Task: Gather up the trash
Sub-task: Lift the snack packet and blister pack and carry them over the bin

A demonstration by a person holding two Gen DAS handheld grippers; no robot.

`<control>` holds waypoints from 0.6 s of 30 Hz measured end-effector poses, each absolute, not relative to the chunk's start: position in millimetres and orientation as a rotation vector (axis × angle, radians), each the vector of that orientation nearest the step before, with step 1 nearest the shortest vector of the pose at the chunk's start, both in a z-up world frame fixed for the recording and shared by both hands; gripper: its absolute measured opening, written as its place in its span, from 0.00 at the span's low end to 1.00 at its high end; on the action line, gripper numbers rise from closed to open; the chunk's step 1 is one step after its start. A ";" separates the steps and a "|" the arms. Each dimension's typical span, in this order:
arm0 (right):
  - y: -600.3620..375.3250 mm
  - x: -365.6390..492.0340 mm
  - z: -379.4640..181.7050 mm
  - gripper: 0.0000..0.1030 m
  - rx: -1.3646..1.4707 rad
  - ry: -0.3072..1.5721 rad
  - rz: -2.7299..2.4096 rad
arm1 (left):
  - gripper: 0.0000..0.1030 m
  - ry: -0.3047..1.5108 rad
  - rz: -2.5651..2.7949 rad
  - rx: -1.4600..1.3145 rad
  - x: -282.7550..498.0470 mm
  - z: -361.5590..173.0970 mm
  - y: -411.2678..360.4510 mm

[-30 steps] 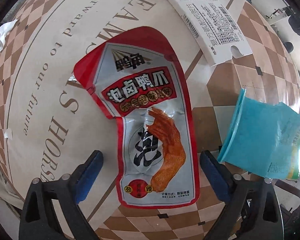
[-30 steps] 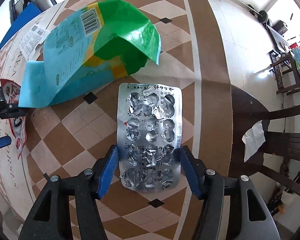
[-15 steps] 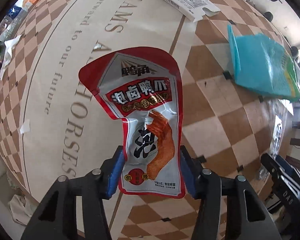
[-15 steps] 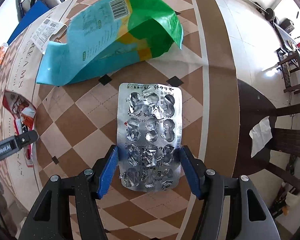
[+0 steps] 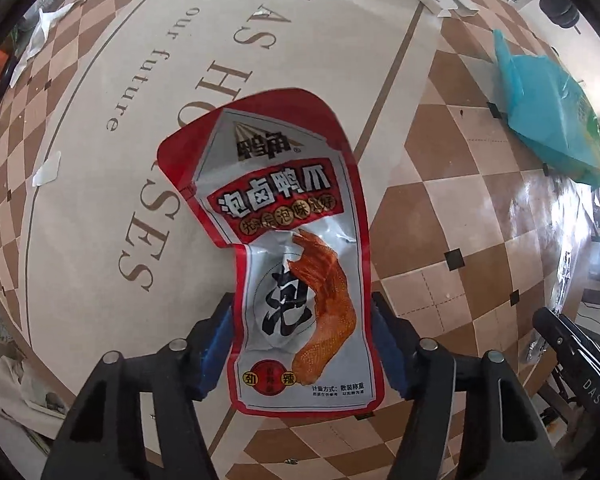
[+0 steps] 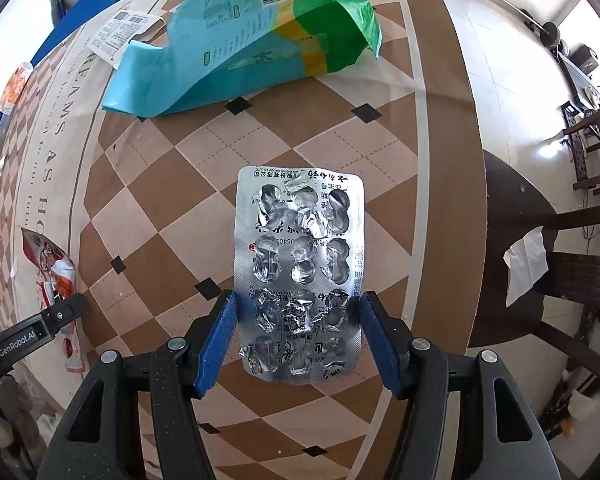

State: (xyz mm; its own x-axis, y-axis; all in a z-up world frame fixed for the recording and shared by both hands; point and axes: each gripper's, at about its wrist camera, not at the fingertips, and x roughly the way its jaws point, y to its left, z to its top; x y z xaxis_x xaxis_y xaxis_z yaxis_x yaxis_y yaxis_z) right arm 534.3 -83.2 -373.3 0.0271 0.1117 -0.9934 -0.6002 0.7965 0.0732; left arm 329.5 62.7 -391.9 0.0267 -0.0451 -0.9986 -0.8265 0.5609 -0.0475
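**Two wrappers gripped above a checkered table**

The table is the largest thing in view: a broad surface under a glossy cloth printed with brown and cream diamonds, small black squares at the crossings, and a pale central panel carrying large serif lettering.

On it lies a big crumpled plastic bag, teal along most of its length, turning yellow and then green at the far end, with a barcode and fine print on its upper face. It sits puffed and folded, with one edge curling up off the cloth. From the left wrist camera the same bag shows as a thin teal film at the right side.

Beyond it a flat white cardboard carton with printed text and a barcode lies on the pale panel.

The left gripper is clenched on a snack pouch: shiny foil-like plastic, red border, silver-white centre, bold Chinese characters and a picture of an orange duck foot. The pouch is empty, creased, torn open along its upper left edge, and stands out forward from the blue pads that pinch its lower sides.

The right gripper is clamped on a silver pill blister sheet, a rounded rectangle of dimpled foil with every pocket punctured and ragged. Its lower part sits between the blue pads, the rest pointing forward above the table.
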 end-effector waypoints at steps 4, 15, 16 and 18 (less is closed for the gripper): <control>-83.5 525.9 -370.9 0.63 -0.415 1.447 0.591 | 0.38 1.433 0.680 -0.812 323.4 -380.5 65.4; -95.3 503.1 -351.8 0.63 -0.379 1.424 0.647 | 0.37 1.382 0.707 -0.747 293.3 -350.0 31.0; -96.8 500.1 -348.9 0.63 -0.376 1.419 0.652 | 0.37 1.370 0.711 -0.730 289.3 -342.1 37.9; -96.4 492.5 -340.7 0.63 -0.374 1.408 0.662 | 0.37 1.345 0.721 -0.689 284.6 -324.0 22.5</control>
State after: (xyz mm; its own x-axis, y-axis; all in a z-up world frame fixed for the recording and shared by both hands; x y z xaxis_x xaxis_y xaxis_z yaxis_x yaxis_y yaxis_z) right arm 492.5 -96.4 -340.7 0.0267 0.2014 -0.9792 -0.6251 0.7678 0.1408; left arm 284.6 22.5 -324.0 0.0833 0.0637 -0.9945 -0.7933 0.6082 -0.0275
